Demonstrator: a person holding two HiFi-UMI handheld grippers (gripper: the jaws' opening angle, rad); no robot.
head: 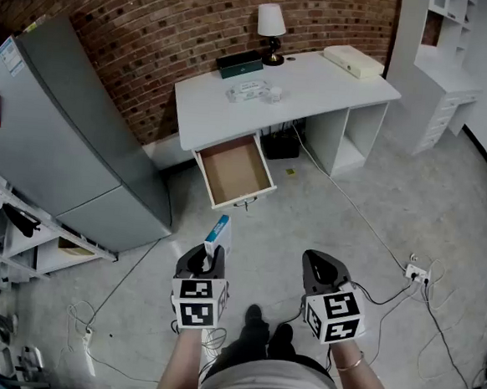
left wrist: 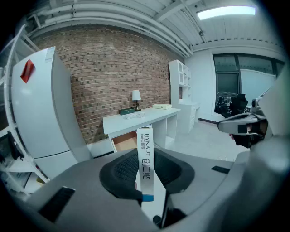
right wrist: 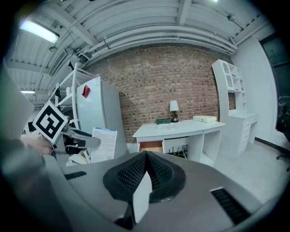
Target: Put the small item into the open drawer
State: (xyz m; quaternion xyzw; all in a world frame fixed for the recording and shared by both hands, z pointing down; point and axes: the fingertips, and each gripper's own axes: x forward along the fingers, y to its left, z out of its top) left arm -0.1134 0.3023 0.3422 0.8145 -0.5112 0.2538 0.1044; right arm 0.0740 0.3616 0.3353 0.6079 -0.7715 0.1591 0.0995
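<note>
My left gripper is shut on a slim white box with a blue end, which stands up between its jaws. The box reads as a small carton held upright. Ahead, the white desk has its drawer pulled out, brown inside, with nothing in it; the same drawer shows behind the box. My right gripper is shut with nothing between its jaws. Both grippers hover over the floor, well short of the desk.
A grey fridge stands left of the desk. On the desk sit a lamp, a dark green box, a flat white box and clear items. Cables and a power strip lie on the floor at right.
</note>
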